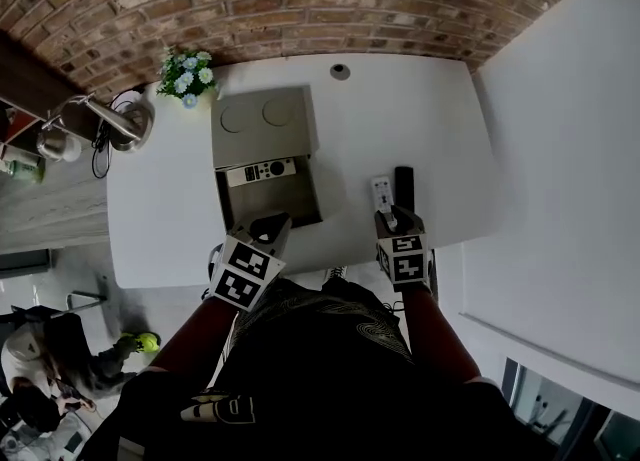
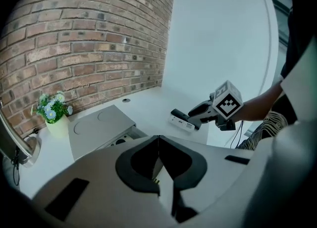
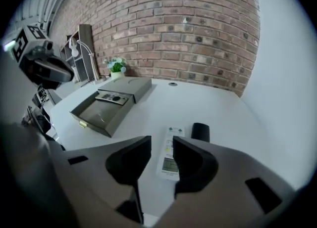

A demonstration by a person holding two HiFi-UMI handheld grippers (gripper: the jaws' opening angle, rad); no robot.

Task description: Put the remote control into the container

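The right gripper (image 3: 162,145) has its jaws spread, with nothing between the pads. The white remote (image 3: 170,155) lies flat on the table (image 3: 218,108), just ahead of the gap and running lengthwise away from it. To take it well, I would drop the jaws over its near end so they straddle the two long sides, then close squarely and lift it level.

A black remote (image 3: 200,131) lies close beside it on the right jaw's side. That jaw has to slip into the narrow space between the two, or it may shove the black one.

Farther off, left of the jaws, the container (image 3: 91,122) stands open. A grey remote (image 3: 113,98) lies across its far end, and the near part looks free for the drop. The left gripper (image 1: 272,224), jaws clenched on nothing, hangs at the container's near edge and could crowd the way in. Beyond the container is a pot of flowers (image 3: 117,67).
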